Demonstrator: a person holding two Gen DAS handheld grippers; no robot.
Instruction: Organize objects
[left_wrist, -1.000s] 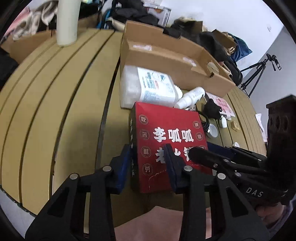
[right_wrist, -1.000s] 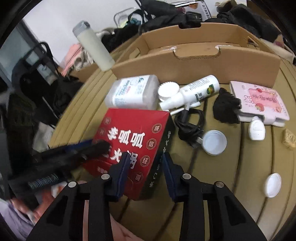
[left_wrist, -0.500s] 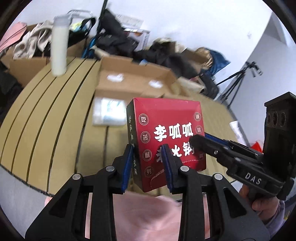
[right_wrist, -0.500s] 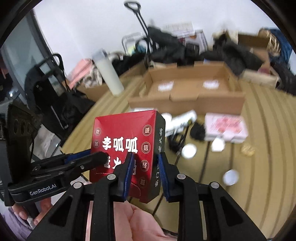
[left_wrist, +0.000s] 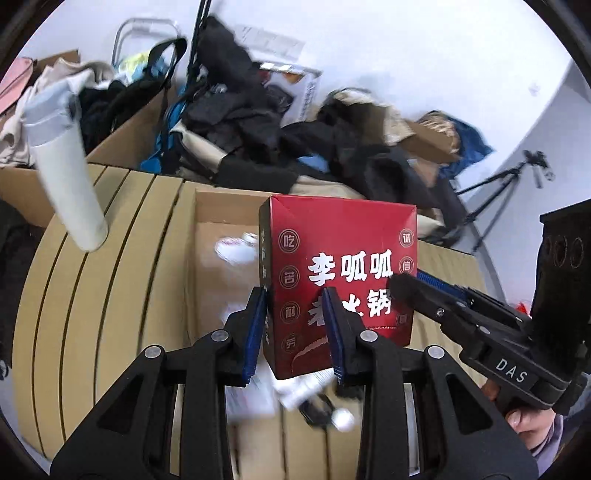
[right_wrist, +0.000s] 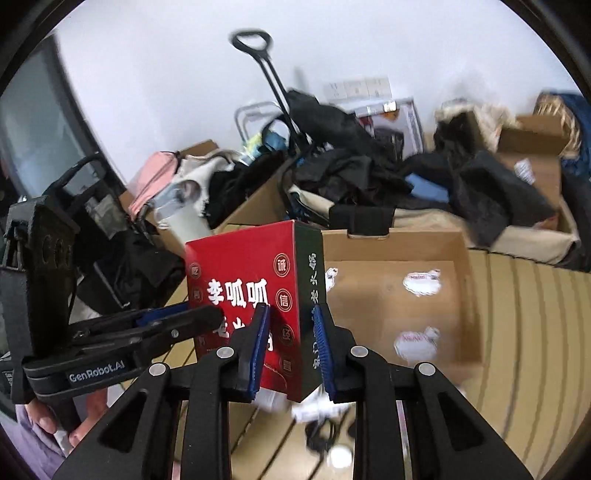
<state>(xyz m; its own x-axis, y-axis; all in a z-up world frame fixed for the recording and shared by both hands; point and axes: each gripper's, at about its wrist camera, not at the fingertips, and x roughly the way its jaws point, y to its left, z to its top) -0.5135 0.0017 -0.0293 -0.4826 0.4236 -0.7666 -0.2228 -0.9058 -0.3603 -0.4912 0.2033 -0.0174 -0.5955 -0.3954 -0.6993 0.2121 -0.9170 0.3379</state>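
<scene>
Both grippers, left (left_wrist: 295, 325) and right (right_wrist: 291, 343), clamp the red box (left_wrist: 343, 280) aloft; next, lower it into the far carton (right_wrist: 402, 295).

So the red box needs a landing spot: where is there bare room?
The cardboard box floor beyond the red box is bare except for stickers. The slats left of it, toward the white bottle, are free. Below the red box, clutter crowds.

the red box (left_wrist: 343, 280) is printed card with a slight sheen, its side panel (right_wrist: 312, 321) darker. the open carton (right_wrist: 402, 295) is matt brown corrugated cardboard with white paper stickers. the table (left_wrist: 110, 295) is smooth matt tan slats. the grippers' fingers (left_wrist: 255, 325) are matt black plastic with ribbed blue pads.
</scene>
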